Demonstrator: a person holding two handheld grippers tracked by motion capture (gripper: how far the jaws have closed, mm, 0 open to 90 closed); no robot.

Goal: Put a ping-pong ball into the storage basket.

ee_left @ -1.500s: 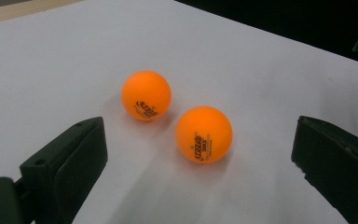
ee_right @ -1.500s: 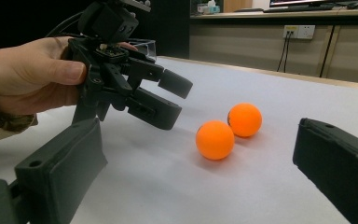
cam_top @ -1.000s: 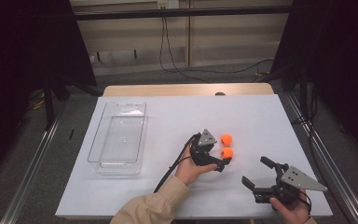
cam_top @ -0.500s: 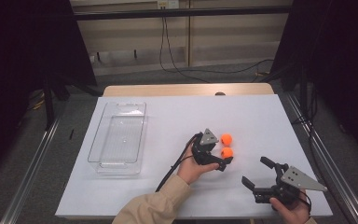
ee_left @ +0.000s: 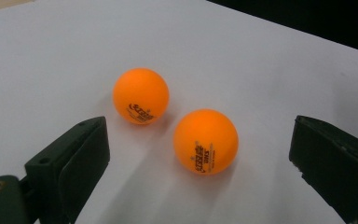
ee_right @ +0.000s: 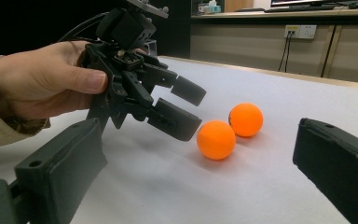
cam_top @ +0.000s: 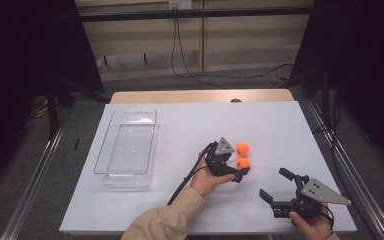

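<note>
Toward the desk's (cam_top: 145,210) near right part, my left gripper (cam_top: 240,174) sits with jaws spread wide, just short of the nearer orange ball (cam_top: 243,163); nothing is grasped. From the left gripper view, that ball (ee_left: 205,141) lies between the two jaws but ahead of them, untouched, and the farther ball (ee_left: 141,95) rests just beside it, a narrow gap between. My right gripper (cam_top: 275,186) hovers near the front edge, jaws released too, well apart from both balls. Bare white surface stretches around them toward the right and far edges. Along the left side stands a clear tray (cam_top: 111,170).
</note>
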